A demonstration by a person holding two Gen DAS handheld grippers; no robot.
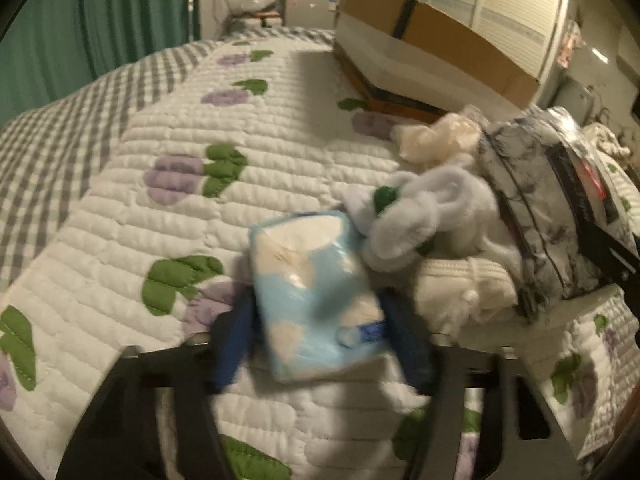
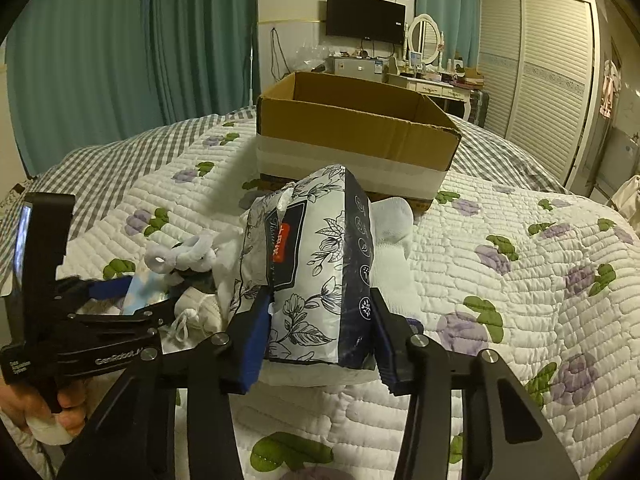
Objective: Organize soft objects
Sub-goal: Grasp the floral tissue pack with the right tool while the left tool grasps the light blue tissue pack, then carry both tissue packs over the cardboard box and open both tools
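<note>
My left gripper (image 1: 320, 320) is clamped on a light blue tissue pack (image 1: 316, 296), blue pads pressing both long sides. Pack is soft glossy plastic with white cloud shapes, rectangular; long axis runs away from my camera, far end tipped slightly left, near end sitting between the fingers. Left view is motion-blurred, so I can't tell whether it's clear of the quilt (image 1: 240, 128).

My right gripper (image 2: 320, 320) is clamped on a floral tissue pack (image 2: 312, 264): white film printed with dark line-drawn flowers, navy side panel with round icons, dark label with a red tag on top. Brick-shaped, a bit crumpled at the far end. Long axis points away from the camera toward the cardboard box (image 2: 352, 136), far end raised.

Box is open-topped, brown corrugated, white band around its lower wall, sitting on the bed beyond both packs.

Between the grippers a loose pile sits on the quilt: a fluffy white plush item (image 1: 424, 216) with green bits, a cream knitted piece (image 1: 460, 288) with a drawstring, and a white sock (image 2: 392, 220) just right of the floral pack.

Quilt is white, channel-stitched, with purple flowers and green leaves, grey gingham border.
</note>
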